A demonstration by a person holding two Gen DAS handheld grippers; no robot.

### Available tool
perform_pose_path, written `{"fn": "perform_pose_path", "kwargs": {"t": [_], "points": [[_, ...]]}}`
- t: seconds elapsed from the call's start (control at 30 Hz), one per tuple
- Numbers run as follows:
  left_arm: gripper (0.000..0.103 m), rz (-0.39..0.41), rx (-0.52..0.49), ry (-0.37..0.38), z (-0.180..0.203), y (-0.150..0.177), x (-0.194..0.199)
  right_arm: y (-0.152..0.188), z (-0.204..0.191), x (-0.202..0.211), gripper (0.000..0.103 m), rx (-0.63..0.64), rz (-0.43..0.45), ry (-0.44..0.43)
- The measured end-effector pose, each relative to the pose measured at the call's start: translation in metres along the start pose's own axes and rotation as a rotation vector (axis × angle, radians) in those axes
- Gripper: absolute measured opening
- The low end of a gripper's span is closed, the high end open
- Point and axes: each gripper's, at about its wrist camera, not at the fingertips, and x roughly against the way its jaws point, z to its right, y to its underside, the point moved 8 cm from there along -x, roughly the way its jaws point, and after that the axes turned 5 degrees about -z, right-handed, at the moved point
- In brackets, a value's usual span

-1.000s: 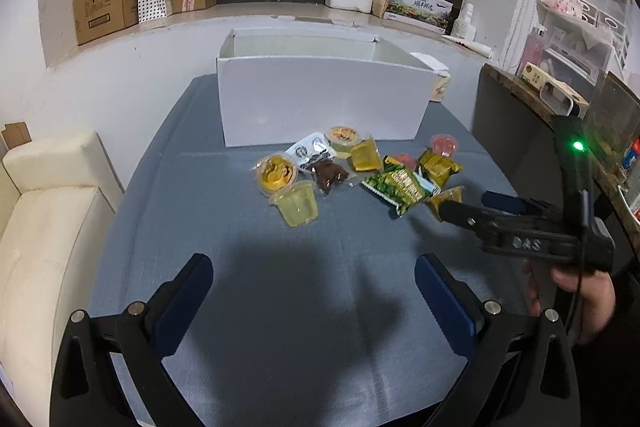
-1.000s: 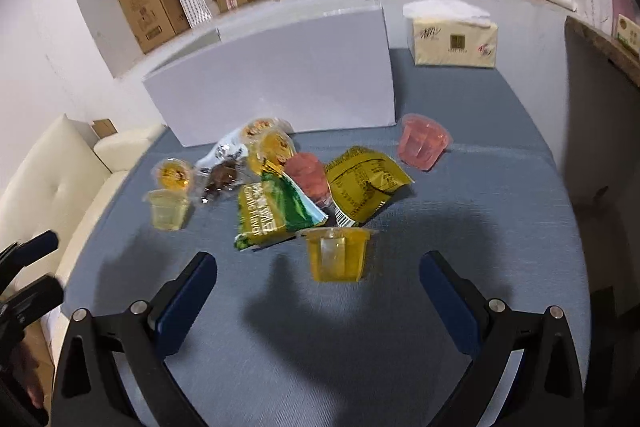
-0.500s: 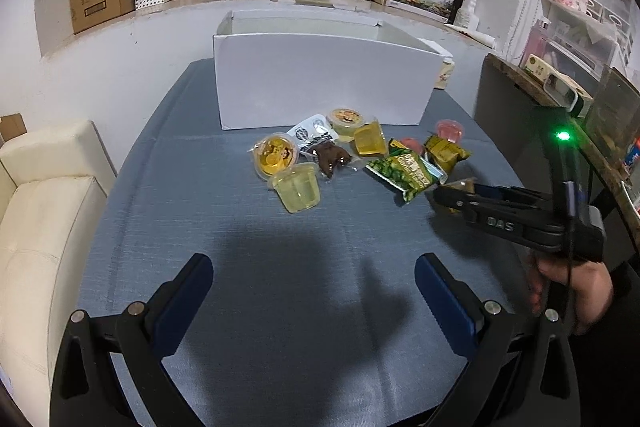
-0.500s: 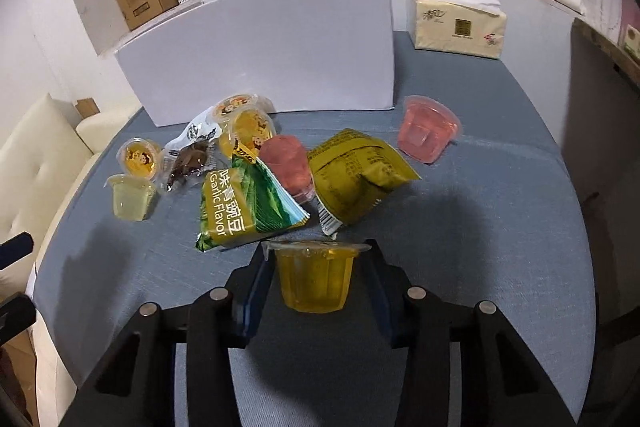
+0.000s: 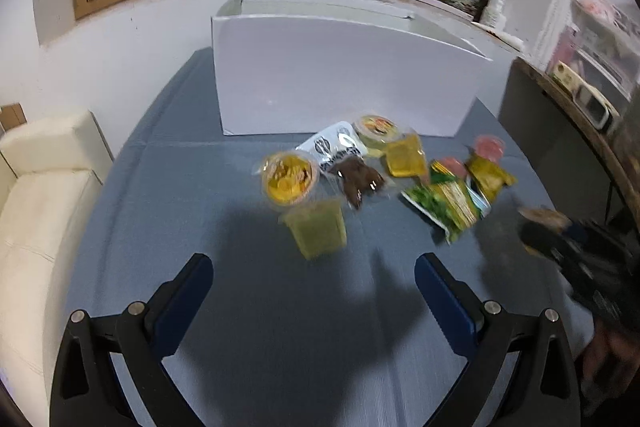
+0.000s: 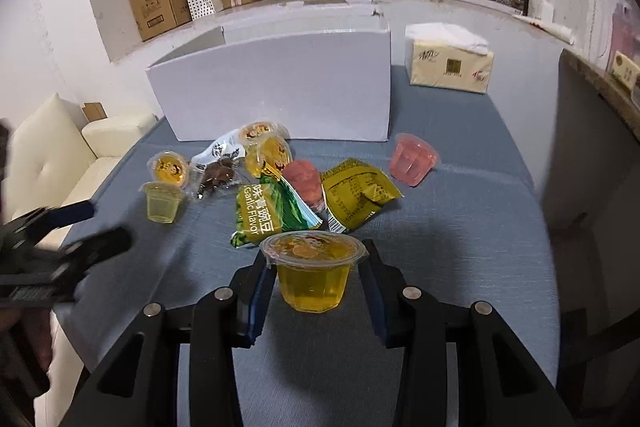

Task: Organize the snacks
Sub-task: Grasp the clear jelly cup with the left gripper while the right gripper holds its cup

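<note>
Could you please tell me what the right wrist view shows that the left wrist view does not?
Only the right wrist view shows the tissue box and the right gripper, jaws shut on the orange jelly cup. Only the left wrist view shows the open left gripper. Both share the white box and green snack packet.

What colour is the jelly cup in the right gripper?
Clear yellow-orange jelly cup, clearest in the right wrist view.
</note>
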Motion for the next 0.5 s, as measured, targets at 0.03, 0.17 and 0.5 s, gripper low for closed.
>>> {"fn": "perform_pose_path", "kwargs": {"t": [0.03, 0.17, 0.5], "points": [[0.103, -0.006, 0.002, -0.011, -0.001, -0.005, -0.009, 0.001, 0.0, 0.004, 0.045, -0.006, 0.003, -0.005], [0.101, 0.0, 0.006, -0.041, -0.004, -0.017, -0.026, 0.006, -0.002, 0.015, 0.045, -0.009, 0.01, -0.013], [0.048, -0.029, -0.027, -0.041, 0.002, -0.017, -0.048, 0.012, -0.009, 0.022, 0.045, -0.011, 0.019, -0.031]]}}
